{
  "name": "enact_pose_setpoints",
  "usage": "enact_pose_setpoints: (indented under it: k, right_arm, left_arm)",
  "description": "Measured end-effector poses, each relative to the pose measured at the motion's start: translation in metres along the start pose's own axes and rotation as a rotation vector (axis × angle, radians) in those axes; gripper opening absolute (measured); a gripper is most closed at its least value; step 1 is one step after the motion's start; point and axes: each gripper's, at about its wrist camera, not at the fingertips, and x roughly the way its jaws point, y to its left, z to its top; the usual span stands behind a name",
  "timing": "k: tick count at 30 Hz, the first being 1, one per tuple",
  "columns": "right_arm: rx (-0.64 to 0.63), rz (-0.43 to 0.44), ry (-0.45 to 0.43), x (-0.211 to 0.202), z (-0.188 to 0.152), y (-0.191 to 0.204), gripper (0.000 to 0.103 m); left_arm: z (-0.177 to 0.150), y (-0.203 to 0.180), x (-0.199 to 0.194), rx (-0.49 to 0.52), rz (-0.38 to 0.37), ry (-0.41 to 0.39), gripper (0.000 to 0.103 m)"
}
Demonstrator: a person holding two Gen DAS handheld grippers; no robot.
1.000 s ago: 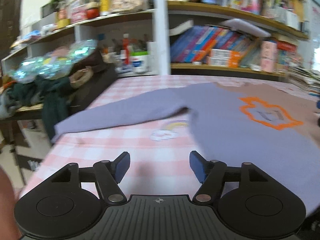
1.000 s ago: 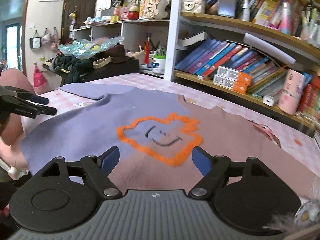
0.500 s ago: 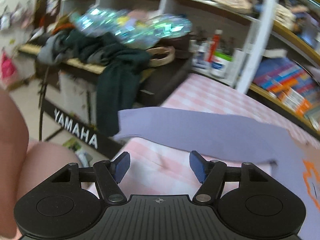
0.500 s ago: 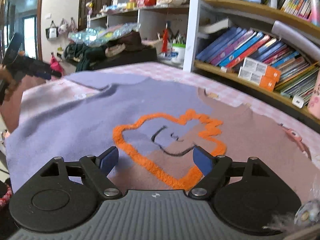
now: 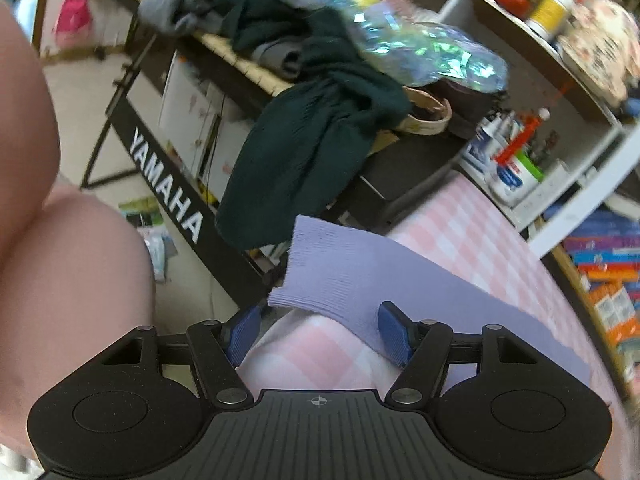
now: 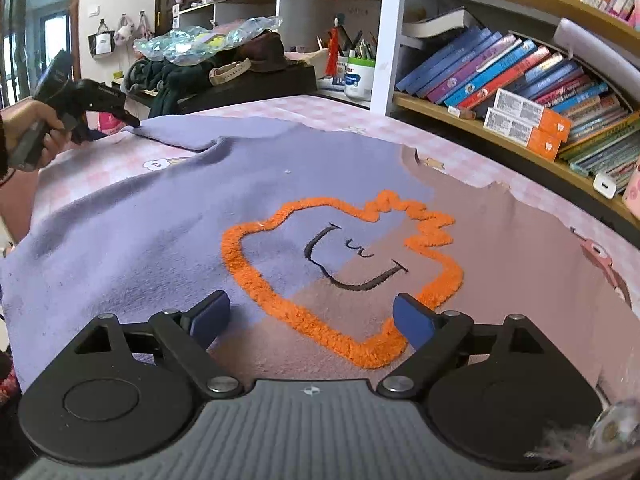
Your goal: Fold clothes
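Sweater (image 6: 168,216) spread flat across the pink-checked counter (image 6: 304,110), half lilac, half mauve, with an orange-outlined smiley patch (image 6: 344,272) at its middle. Left sleeve (image 5: 420,280) stretched toward the counter's edge, ribbed cuff (image 5: 320,276) lying at the corner. Left gripper (image 5: 320,332) tilted down just short of that cuff, jaws partly apart, one blue pad (image 5: 394,332) over the cuff's hem, the other off the counter's edge; no pinch on the cloth visible. From the right wrist view, same gripper (image 6: 90,98) held in a hand (image 6: 28,132) at the sleeve's far end. Right gripper (image 6: 312,320) low over the sweater's front, jaws wide and opening, straddling the patch's lower edge, pads clear of the fabric. Behind the counter, a keyboard (image 5: 168,184) piled with dark clothes (image 5: 304,140), and bookshelves (image 6: 512,80).
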Motion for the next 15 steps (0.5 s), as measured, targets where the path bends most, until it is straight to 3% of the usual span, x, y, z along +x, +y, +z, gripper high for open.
enact_pose_setpoints:
  k: [4,6,7,8,15]
  right_arm:
    - [0.008,0.005,0.003,0.0,0.0,0.0,0.09]
    - [0.011,0.007,0.004,0.0,0.0,-0.001,0.09]
    - [0.011,0.007,0.004,0.0,0.0,-0.001,0.09]
    - [0.01,0.006,0.004,0.0,0.0,0.0,0.09]
    - [-0.012,-0.035,-0.01,-0.009,-0.002,0.002,0.09]
  left_arm:
    - [0.003,0.013,0.006,-0.111,-0.055,-0.028,0.05]
    - [0.004,0.014,0.005,-0.134,-0.064,-0.06,0.037]
    - [0.005,0.013,0.004,-0.129,-0.069,-0.077,0.022]
    - [0.005,0.01,0.003,-0.115,-0.067,-0.086,0.015]
    - [0.008,-0.019,-0.015,0.02,-0.054,-0.149,0.008]
